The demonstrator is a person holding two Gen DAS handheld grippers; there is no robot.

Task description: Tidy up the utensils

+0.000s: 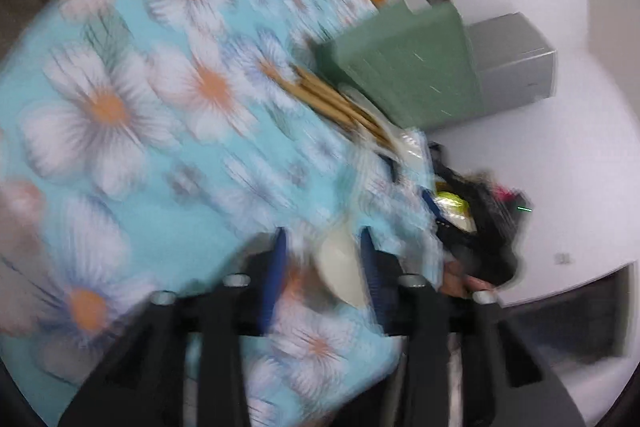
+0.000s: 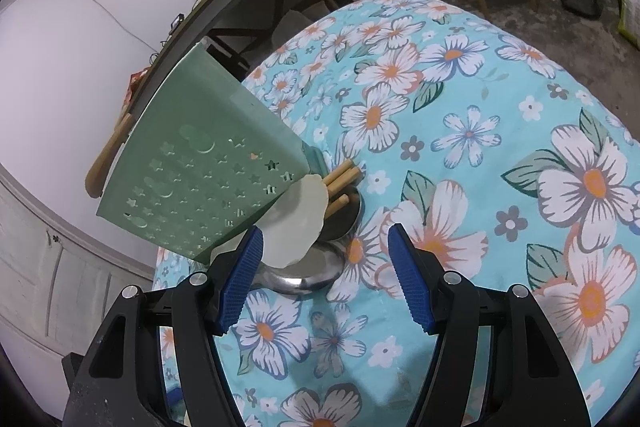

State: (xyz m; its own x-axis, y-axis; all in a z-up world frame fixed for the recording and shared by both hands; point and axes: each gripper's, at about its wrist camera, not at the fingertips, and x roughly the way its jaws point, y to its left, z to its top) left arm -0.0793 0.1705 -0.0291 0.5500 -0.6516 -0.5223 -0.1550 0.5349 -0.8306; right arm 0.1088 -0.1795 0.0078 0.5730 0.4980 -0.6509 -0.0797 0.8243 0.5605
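Chopsticks [image 2: 340,183] lie beside green holder [image 2: 200,163], white spoon [image 2: 296,223] alongside.

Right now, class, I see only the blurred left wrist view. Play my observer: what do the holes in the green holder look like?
Observer: The green holder has star and moon cutouts in its side.
Operator: Anything behind it?
Observer: A wooden handle sticks out past its left edge.
Operator: Is the right gripper holding something?
Observer: No, the right gripper is open, with nothing gripped.
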